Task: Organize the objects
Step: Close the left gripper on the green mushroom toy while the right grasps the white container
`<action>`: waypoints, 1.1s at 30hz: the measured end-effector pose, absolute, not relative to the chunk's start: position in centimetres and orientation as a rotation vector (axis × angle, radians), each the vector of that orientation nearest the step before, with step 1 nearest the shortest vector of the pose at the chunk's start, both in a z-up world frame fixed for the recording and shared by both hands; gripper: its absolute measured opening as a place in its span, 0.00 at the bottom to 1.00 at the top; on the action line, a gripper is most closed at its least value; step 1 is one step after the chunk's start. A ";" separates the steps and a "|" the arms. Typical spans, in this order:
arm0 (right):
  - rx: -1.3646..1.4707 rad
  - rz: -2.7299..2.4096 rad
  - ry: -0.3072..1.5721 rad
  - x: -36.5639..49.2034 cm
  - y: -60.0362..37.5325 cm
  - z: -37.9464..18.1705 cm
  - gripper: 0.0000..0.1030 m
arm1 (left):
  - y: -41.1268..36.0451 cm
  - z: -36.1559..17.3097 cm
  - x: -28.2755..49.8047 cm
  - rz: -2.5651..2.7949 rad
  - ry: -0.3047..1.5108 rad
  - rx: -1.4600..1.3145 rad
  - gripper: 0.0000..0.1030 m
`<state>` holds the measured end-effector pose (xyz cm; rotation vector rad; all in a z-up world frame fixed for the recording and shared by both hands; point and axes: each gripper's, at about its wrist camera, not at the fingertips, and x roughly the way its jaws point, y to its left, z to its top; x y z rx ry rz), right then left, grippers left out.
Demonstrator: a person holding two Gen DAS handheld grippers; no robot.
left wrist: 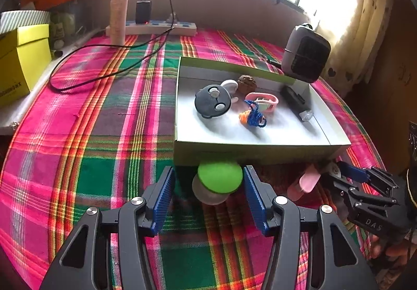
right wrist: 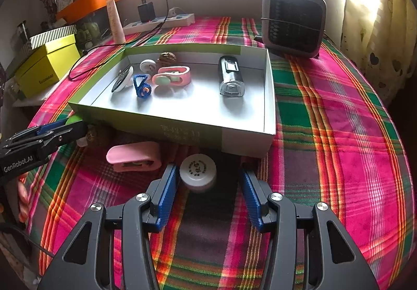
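The left gripper is straddling the green-lidded jar with jaws spread; the right gripper, equally spread, is flanking the white-capped jar beside its left jaw.

Both wrist views look steeply down, close over the plaid cloth, sharing the shallow box.

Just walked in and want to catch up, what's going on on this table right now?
A person is sorting small items into a shallow box on the plaid cloth. The left tool stands open around a green-lidded jar; the right tool stands open around a white-capped jar. Both jars rest on the cloth just outside the box, with a pink clip between them. The box holds a flashlight and several trinkets.
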<state>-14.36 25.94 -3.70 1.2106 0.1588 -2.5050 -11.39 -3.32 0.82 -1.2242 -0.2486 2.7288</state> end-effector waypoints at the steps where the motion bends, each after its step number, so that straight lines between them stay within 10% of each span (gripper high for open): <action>1: 1.210 -2.505 0.162 -14.4 25.9 -3.7 0.48 | -3.3 0.9 -11.4 2.729 -0.247 -1.222 0.51; 33: 1.179 -2.497 0.175 -14.2 25.5 -3.5 0.34 | -2.8 1.0 -11.5 2.728 -0.207 -1.206 0.33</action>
